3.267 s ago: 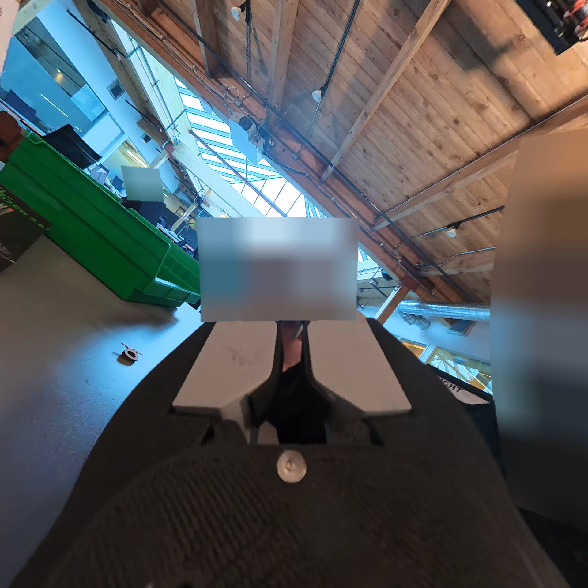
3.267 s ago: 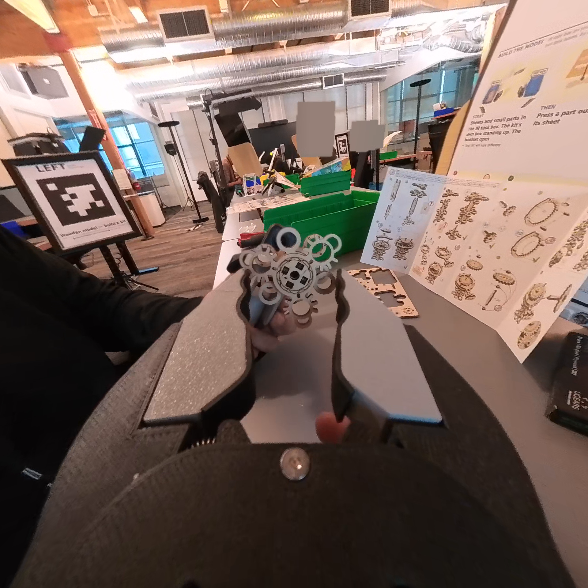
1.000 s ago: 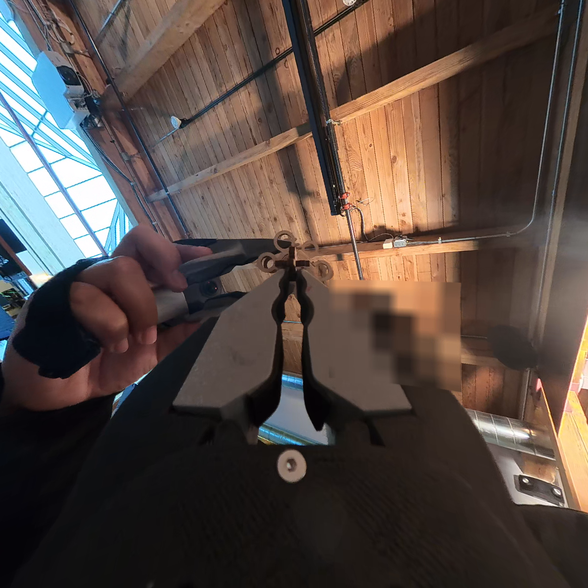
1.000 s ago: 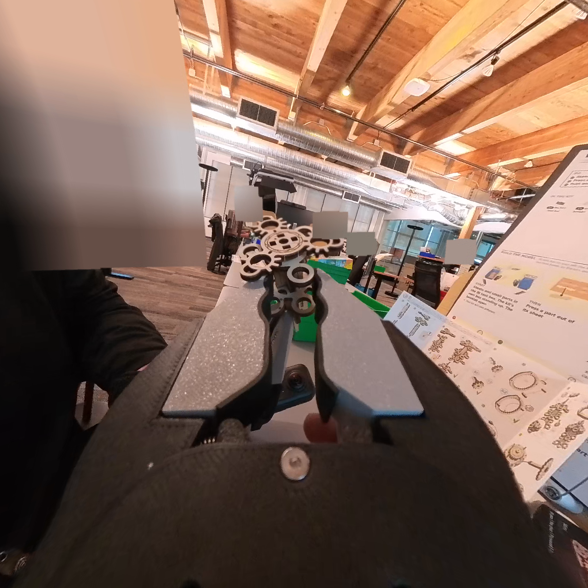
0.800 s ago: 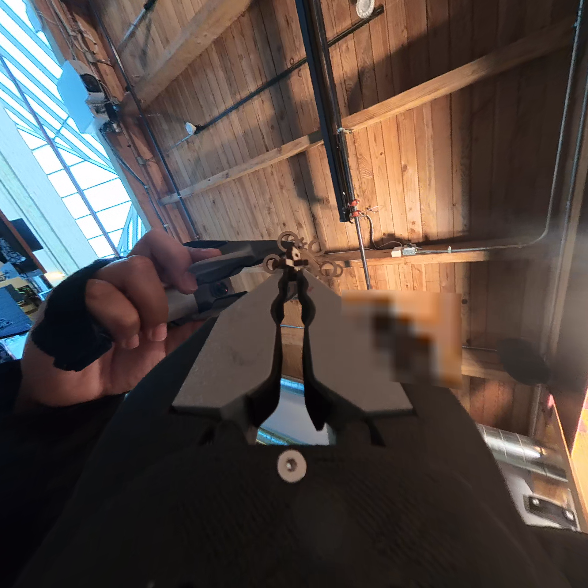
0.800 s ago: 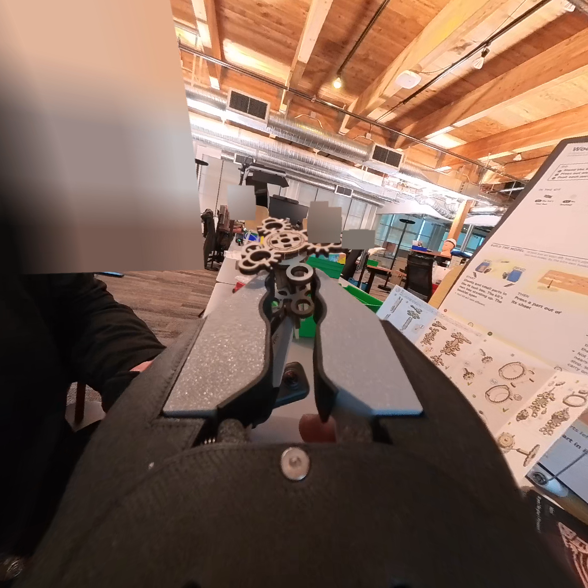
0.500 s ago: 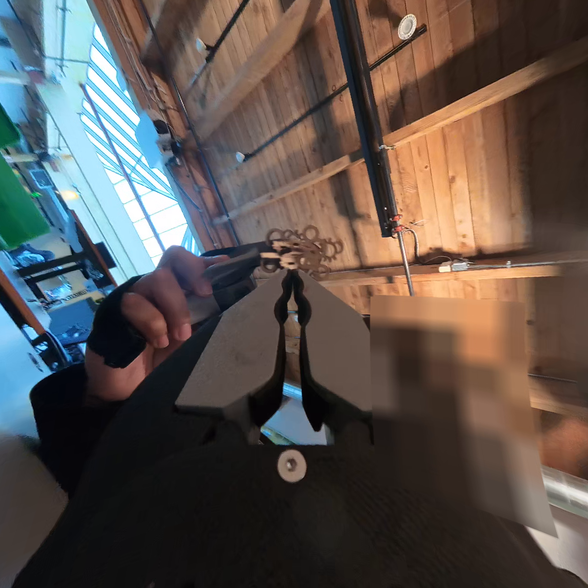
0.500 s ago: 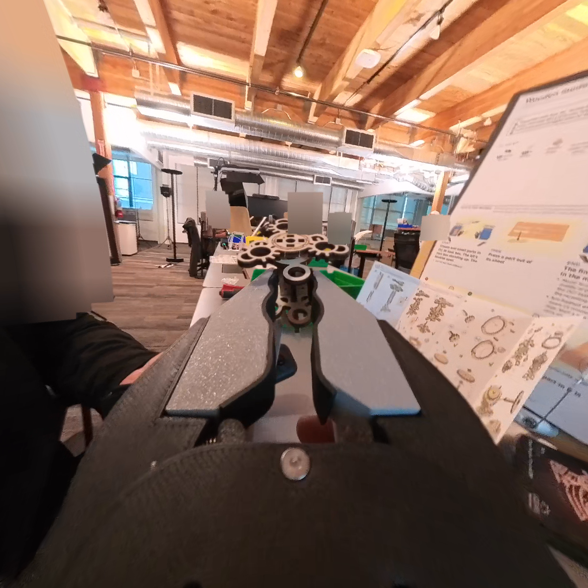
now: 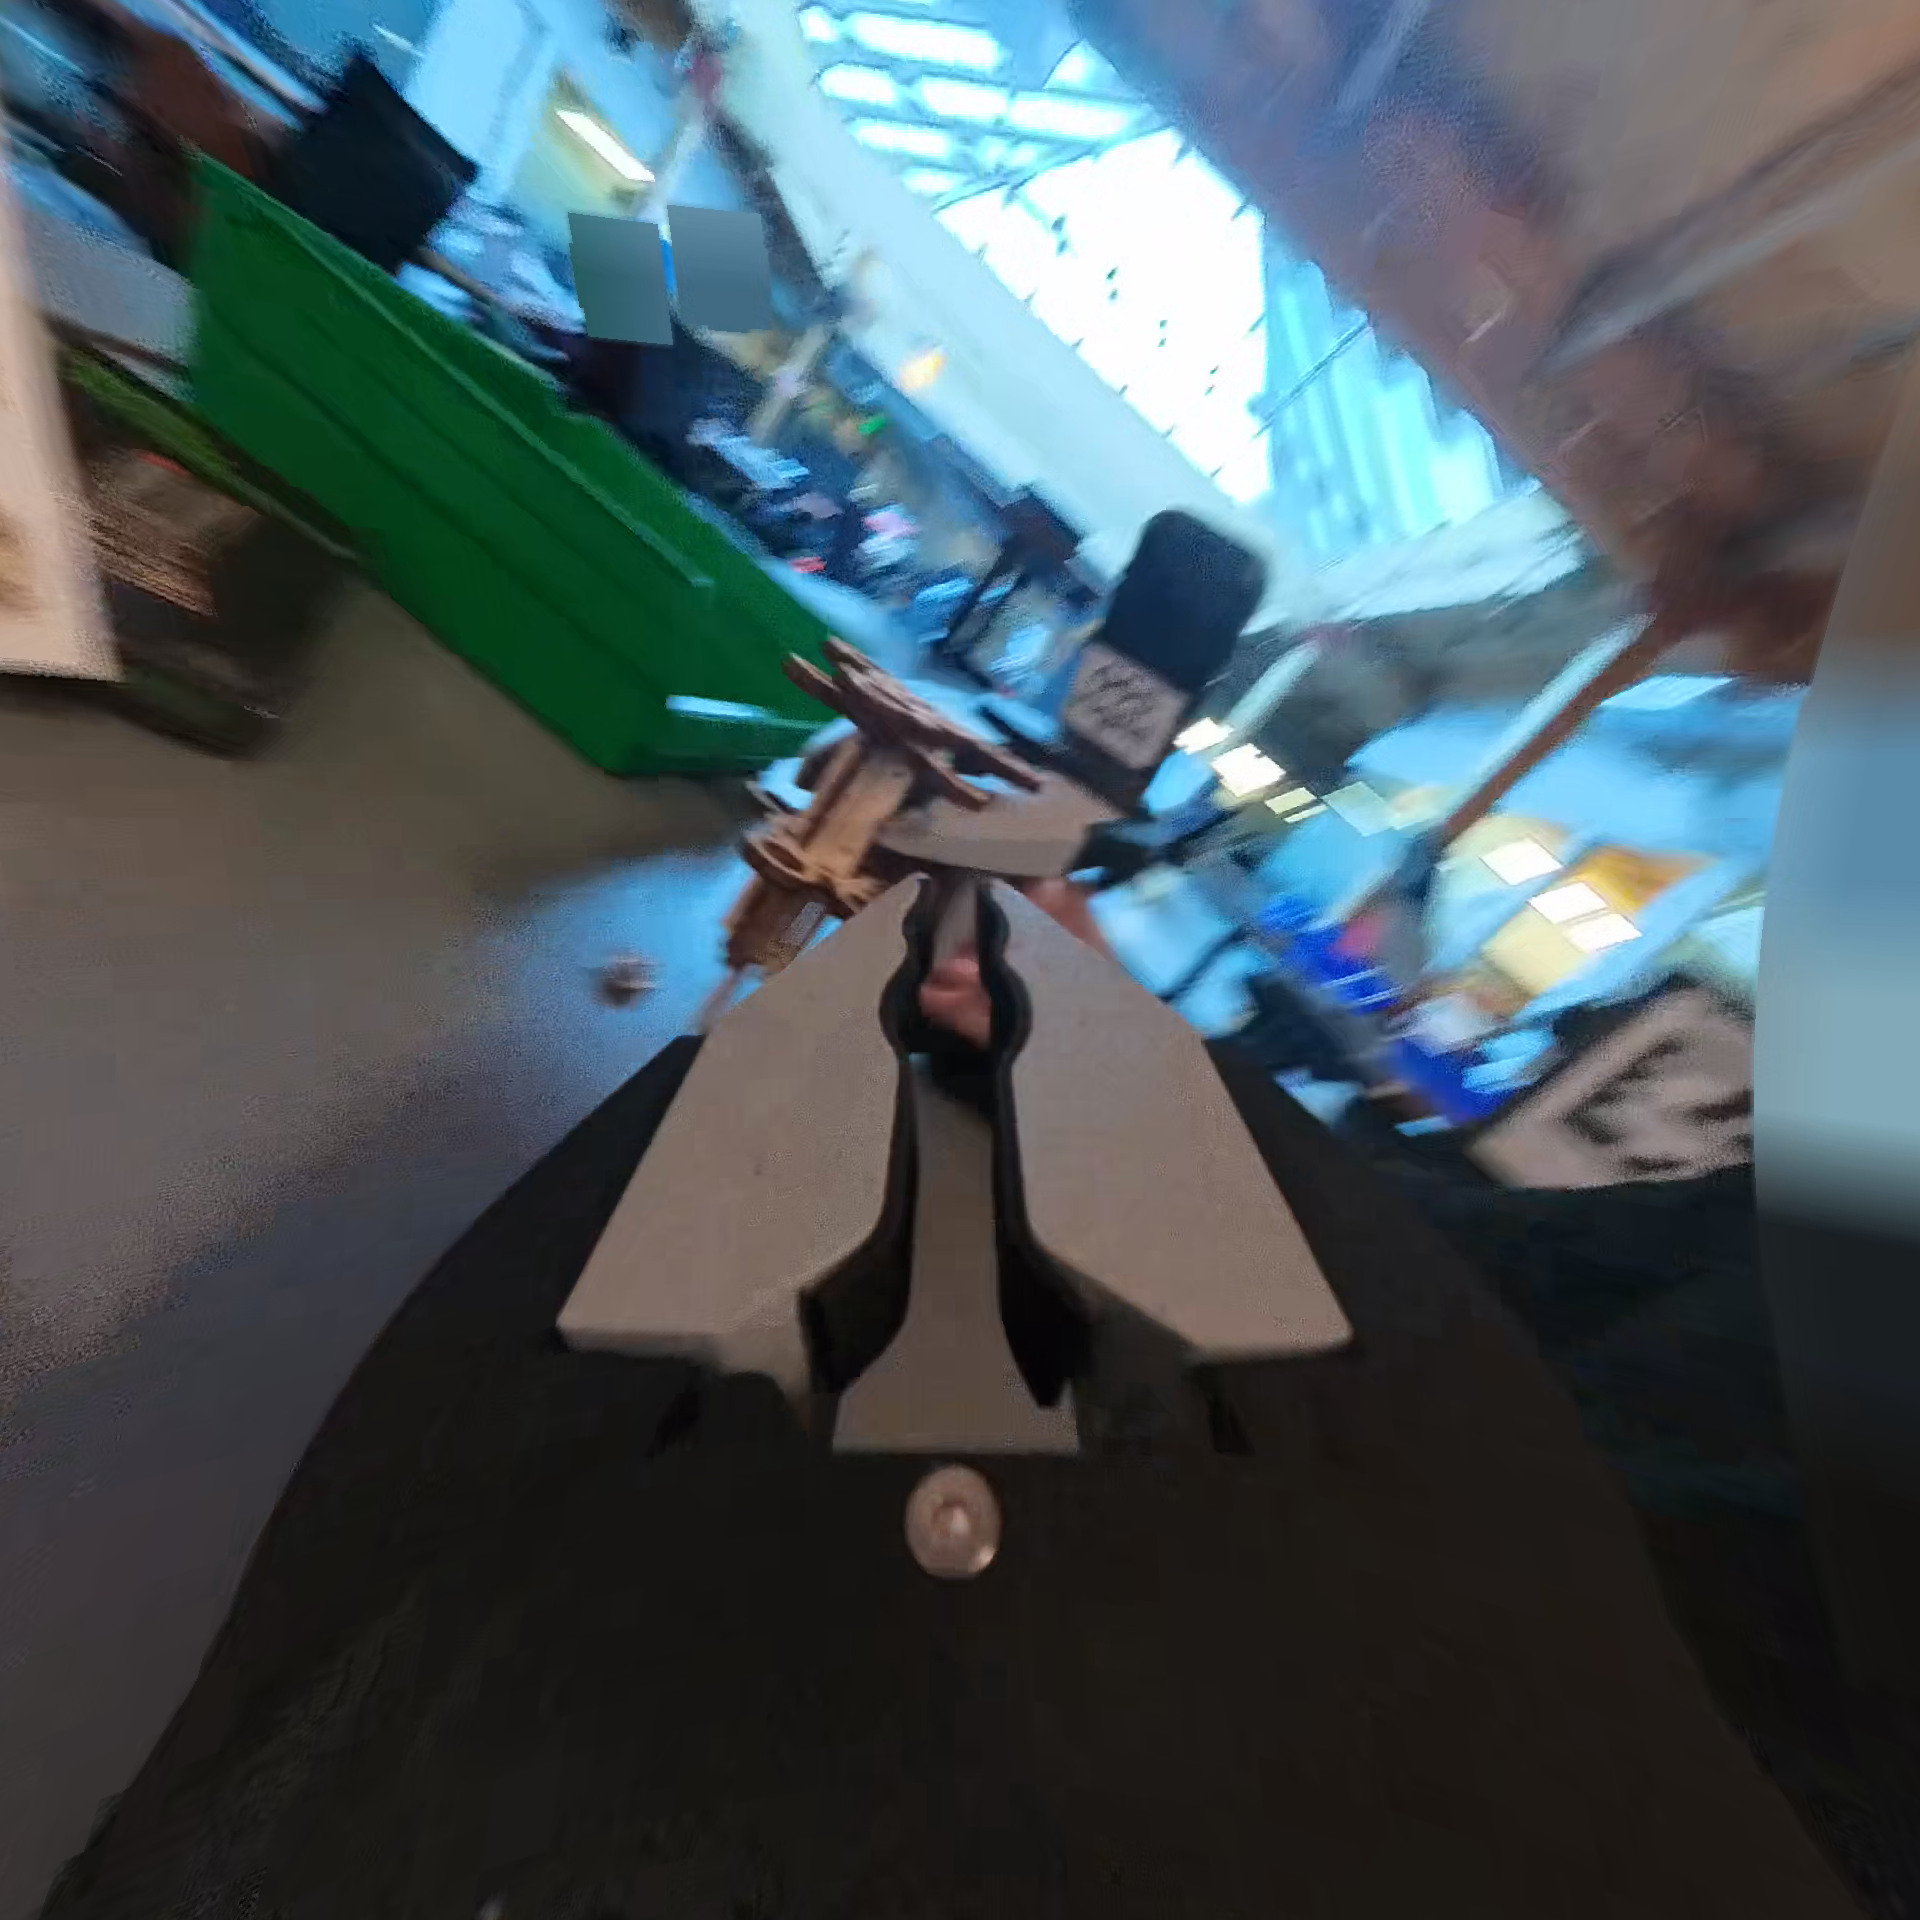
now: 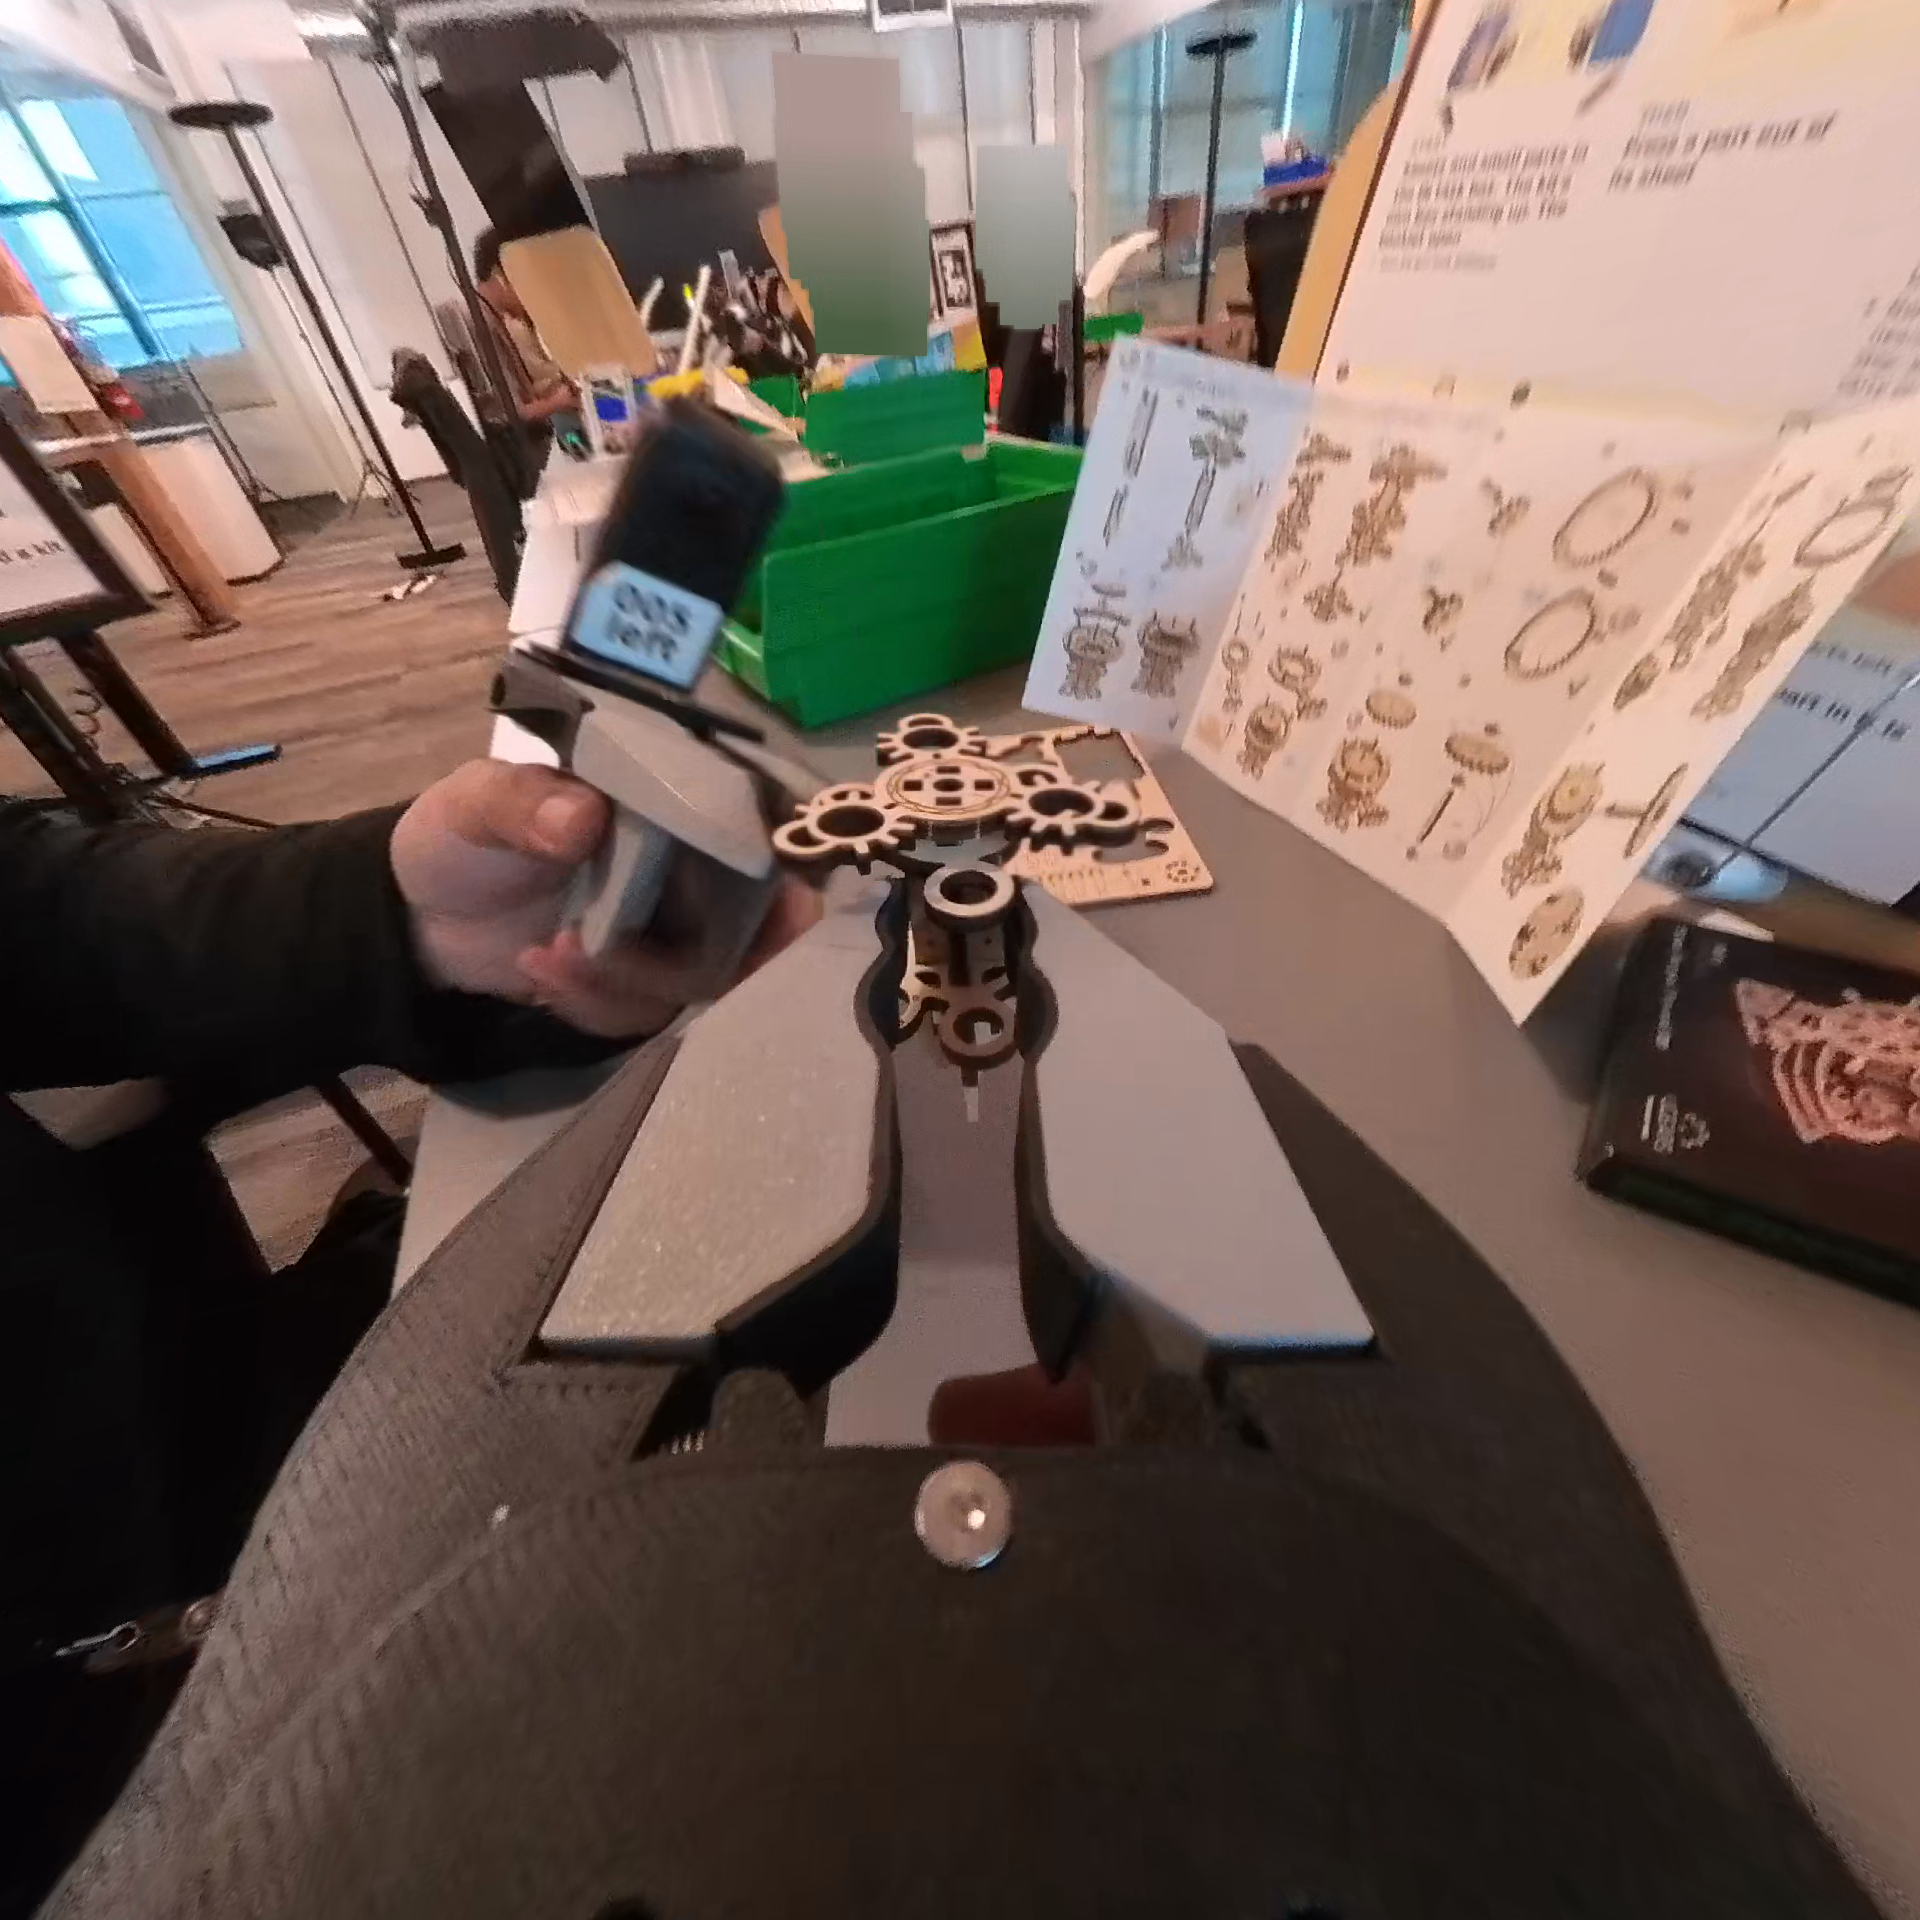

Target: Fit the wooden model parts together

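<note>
The wooden model (image 10: 945,795) is a gear-lobed round plate on a short stem of ringed pieces. My right gripper (image 10: 956,914) is shut on the stem and holds the model upright above the grey table (image 10: 1455,1351). My left gripper (image 10: 774,857), held by a hand, sits just left of the model, under the plate's edge. In the blurred left wrist view my left gripper (image 9: 956,904) is shut with only a thin gap. The model (image 9: 852,800) lies beyond its tips, in the right gripper's fingers (image 9: 997,831).
A green bin (image 10: 894,582) stands at the back of the table and also shows in the left wrist view (image 9: 447,499). A folded instruction sheet (image 10: 1455,582) stands at the right. A punched wooden sheet (image 10: 1132,852) lies behind the model. A black box (image 10: 1766,1091) lies at the right. A small loose piece (image 9: 623,977) lies on the table.
Both grippers have swung down from pointing at the ceiling towards the table. My left gripper was shut on the plate's edge; its tips now lie beside the model. The right still holds the stem.
</note>
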Motion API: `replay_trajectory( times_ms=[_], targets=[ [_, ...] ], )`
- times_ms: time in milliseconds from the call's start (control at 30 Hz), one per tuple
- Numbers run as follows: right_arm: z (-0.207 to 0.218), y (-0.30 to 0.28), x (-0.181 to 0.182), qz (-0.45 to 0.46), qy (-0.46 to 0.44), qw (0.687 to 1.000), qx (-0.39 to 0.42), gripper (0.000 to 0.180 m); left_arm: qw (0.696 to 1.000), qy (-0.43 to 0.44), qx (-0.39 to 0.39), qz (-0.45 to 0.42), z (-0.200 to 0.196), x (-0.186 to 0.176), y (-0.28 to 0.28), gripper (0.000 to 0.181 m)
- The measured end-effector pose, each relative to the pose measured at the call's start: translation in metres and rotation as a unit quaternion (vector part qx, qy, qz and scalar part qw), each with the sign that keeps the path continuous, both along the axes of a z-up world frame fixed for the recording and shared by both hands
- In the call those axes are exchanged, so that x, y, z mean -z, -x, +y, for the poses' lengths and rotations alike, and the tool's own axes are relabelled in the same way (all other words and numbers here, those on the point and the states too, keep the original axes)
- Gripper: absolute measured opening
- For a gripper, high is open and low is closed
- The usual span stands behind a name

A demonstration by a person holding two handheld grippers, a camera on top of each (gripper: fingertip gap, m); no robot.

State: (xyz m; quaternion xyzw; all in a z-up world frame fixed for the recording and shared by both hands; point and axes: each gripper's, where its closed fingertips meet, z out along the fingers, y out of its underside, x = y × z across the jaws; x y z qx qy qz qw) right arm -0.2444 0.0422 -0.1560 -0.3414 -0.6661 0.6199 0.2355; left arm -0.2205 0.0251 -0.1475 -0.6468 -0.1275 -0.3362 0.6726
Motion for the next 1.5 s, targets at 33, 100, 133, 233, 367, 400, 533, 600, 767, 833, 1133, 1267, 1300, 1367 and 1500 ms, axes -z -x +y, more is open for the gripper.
replay_trajectory(
  times_ms=[33, 100, 133, 233, 367, 400, 533, 600, 767, 833, 1133, 1267, 1300, 1367, 1500],
  targets=[
    [0.0, 0.002, 0.005, -0.013, 0.001, 1.0, 0.0, 0.014, 0.997, 0.025, -0.033, 0.059, 0.001, 0.007, 0.009, 0.012],
    [0.0, 0.003, 0.012, -0.035, 0.005, 0.999, -0.002, 0.014, 0.982, 0.063, -0.069, 0.166, 0.002, 0.02, 0.017, 0.02],
    [-0.001, 0.003, 0.015, -0.044, 0.005, 0.999, -0.004, 0.014, 0.972, 0.073, -0.075, 0.208, 0.002, 0.024, 0.017, 0.02],
    [-0.003, 0.005, 0.02, -0.056, -0.002, 0.998, -0.004, 0.014, 0.953, 0.073, -0.099, 0.277, 0.004, 0.022, 0.018, 0.013],
    [-0.006, 0.006, 0.024, -0.064, -0.001, 0.998, -0.005, 0.014, 0.952, 0.077, -0.099, 0.278, 0.004, 0.025, 0.019, 0.0],
    [-0.007, 0.007, 0.025, -0.065, -0.001, 0.998, -0.004, 0.014, 0.953, 0.083, -0.097, 0.276, 0.006, 0.029, 0.019, 0.0],
    [-0.007, 0.01, 0.029, -0.068, -0.006, 0.998, 0.009, 0.014, 0.943, 0.12, -0.091, 0.296, 0.014, 0.042, 0.016, 0.0],
    [-0.005, 0.01, 0.035, -0.073, -0.017, 0.997, 0.018, 0.014, 0.935, 0.142, -0.086, 0.312, 0.018, 0.049, 0.014, 0.0],
    [0.001, 0.01, 0.049, -0.093, -0.044, 0.994, 0.035, 0.014, 0.915, 0.199, -0.069, 0.344, 0.024, 0.068, 0.013, 0.0],
    [0.001, 0.01, 0.05, -0.099, -0.039, 0.994, 0.031, 0.014, 0.914, 0.199, -0.069, 0.347, 0.024, 0.068, 0.013, 0.0],
    [-0.007, 0.0, 0.043, -0.068, -0.043, 0.997, -0.003, 0.014, 0.938, 0.157, 0.004, 0.308, 0.002, 0.048, -0.004, 0.004],
    [-0.015, -0.007, 0.043, -0.056, -0.057, 0.996, -0.033, 0.014, 0.943, 0.132, 0.004, 0.305, -0.015, 0.016, 0.008, 0.008],
    [-0.017, -0.008, 0.044, -0.053, -0.061, 0.996, -0.039, 0.014, 0.941, 0.129, -0.001, 0.312, -0.016, 0.008, 0.012, 0.008],
    [-0.021, -0.011, 0.044, -0.049, -0.069, 0.995, -0.053, 0.014, 0.932, 0.134, -0.001, 0.336, -0.013, -0.001, 0.016, 0.01],
    [-0.025, -0.014, 0.045, -0.048, -0.07, 0.994, -0.07, 0.014, 0.904, 0.186, 0.068, 0.378, -0.001, 0.01, 0.006, 0.014]
  ],
)
